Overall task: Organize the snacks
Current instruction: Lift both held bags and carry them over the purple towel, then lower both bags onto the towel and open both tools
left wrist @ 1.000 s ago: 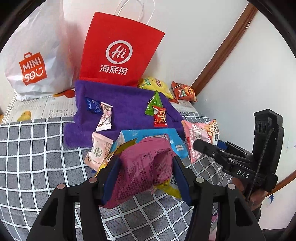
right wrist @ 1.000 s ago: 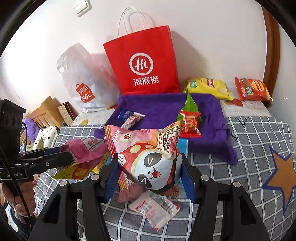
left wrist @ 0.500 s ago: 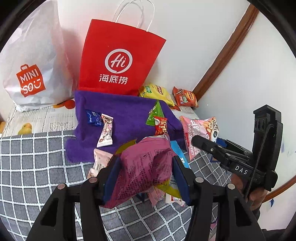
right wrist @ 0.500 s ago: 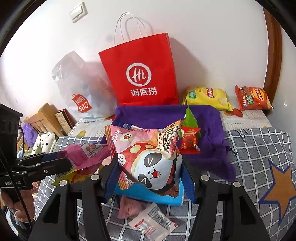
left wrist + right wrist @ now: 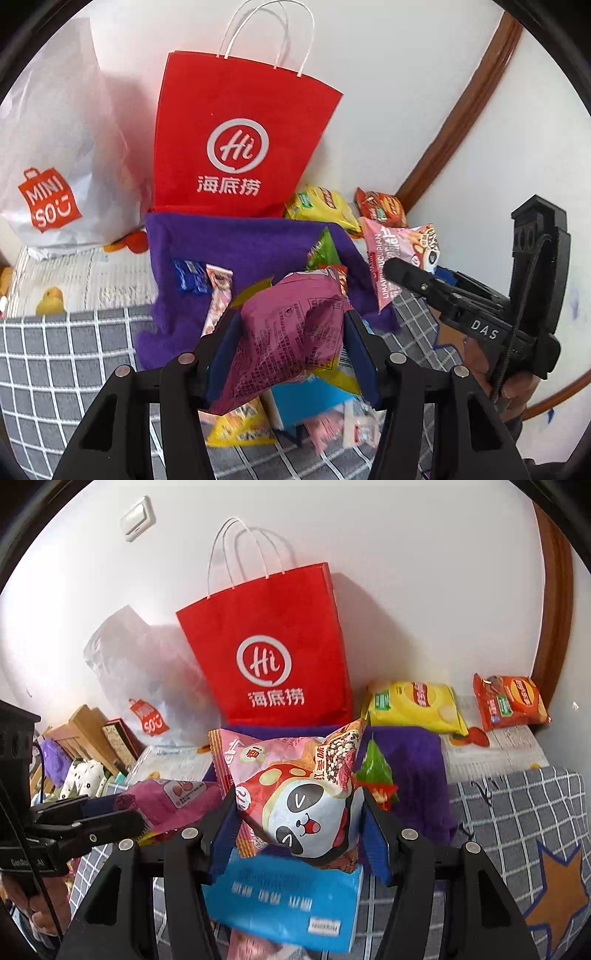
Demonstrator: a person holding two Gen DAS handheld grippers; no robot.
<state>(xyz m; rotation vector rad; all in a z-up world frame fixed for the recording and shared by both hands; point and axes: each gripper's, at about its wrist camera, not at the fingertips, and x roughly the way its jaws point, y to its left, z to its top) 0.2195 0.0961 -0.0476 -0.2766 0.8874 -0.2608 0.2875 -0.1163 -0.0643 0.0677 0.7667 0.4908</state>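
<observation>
My left gripper (image 5: 291,350) is shut on a magenta snack bag (image 5: 284,339), held above the grey checked cover. My right gripper (image 5: 299,834) is shut on a pink snack bag with a panda face (image 5: 299,786). Each gripper shows in the other view: the right gripper (image 5: 399,269) with the panda bag (image 5: 399,247), the left gripper (image 5: 122,819) with the magenta bag (image 5: 166,797). A red paper bag (image 5: 236,147) stands against the wall behind a purple cloth (image 5: 243,243). Small wrapped snacks (image 5: 218,291) and a green packet (image 5: 373,768) lie on the cloth.
A blue box (image 5: 284,897) and loose packets (image 5: 240,424) lie on the checked cover under the grippers. Yellow (image 5: 413,705) and orange (image 5: 509,701) chip bags rest by the wall at right. A white plastic shopping bag (image 5: 55,155) stands left of the red one.
Both grippers have moved forward toward the purple cloth and red bag with their snack bags still gripped. The blue box and loose packets now lie lower in both views.
</observation>
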